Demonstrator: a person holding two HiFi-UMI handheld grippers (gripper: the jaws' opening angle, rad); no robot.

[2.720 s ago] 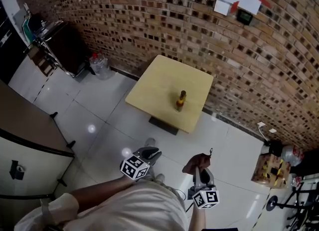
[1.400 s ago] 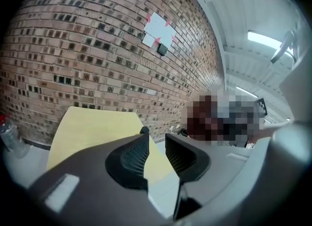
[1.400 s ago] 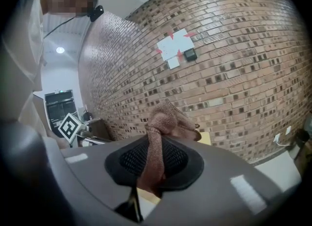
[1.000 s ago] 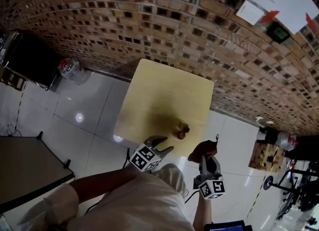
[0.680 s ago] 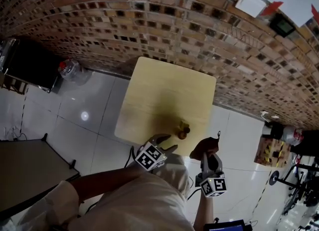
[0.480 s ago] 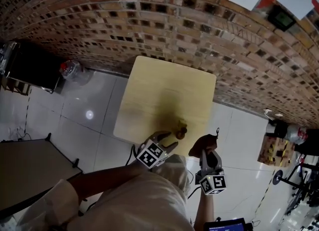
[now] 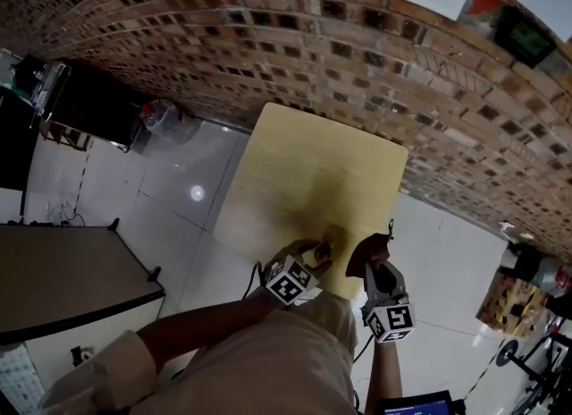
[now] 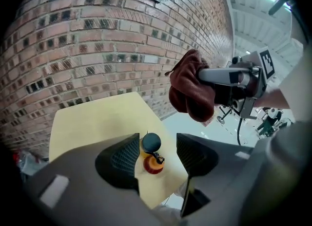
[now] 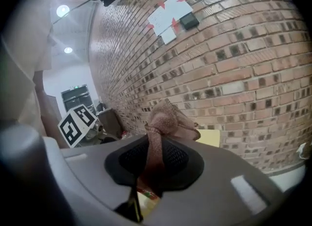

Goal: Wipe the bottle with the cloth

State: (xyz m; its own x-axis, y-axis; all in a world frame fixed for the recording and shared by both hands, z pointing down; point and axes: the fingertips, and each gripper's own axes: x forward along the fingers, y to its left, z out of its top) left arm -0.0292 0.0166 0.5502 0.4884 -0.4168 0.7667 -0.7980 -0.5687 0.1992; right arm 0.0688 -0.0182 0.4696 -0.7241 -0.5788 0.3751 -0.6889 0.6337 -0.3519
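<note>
**Bottle framed by the left tongs, cloth held ready in the right**

Nearest the person, the right tongs [image 9: 153,158] are clenched on a crumpled reddish-brown cloth [image 9: 166,117]. A twisted strand of it is pinched between the pads, and the bunched bulk stands proud of the tips. Held that way, a soft wad leads, which seems meant as the wiping face.

The left tongs [image 8: 157,148] reach in from about 7 o'clock of the bench. Their jaws are opening, and the small dark-capped bottle with a red and yellow body [image 8: 153,158] stands upright between them. Neither pad presses on it: the left pad sits just beside it and the right pad is clearly apart. Straddling it like this looks like preparation to steady the bottle for wiping.

From the left tongs' camera the cloth hangs at about 1 o'clock of the bottle, near but not touching.

The bottle stands close to the near edge of the pale yellow square bench [image 7: 308,158], at roughly 5 o'clock on its top. The rest of the top is bare. Beyond, at 12 o'clock, a brick wall [image 7: 268,38] backs the bench.
</note>
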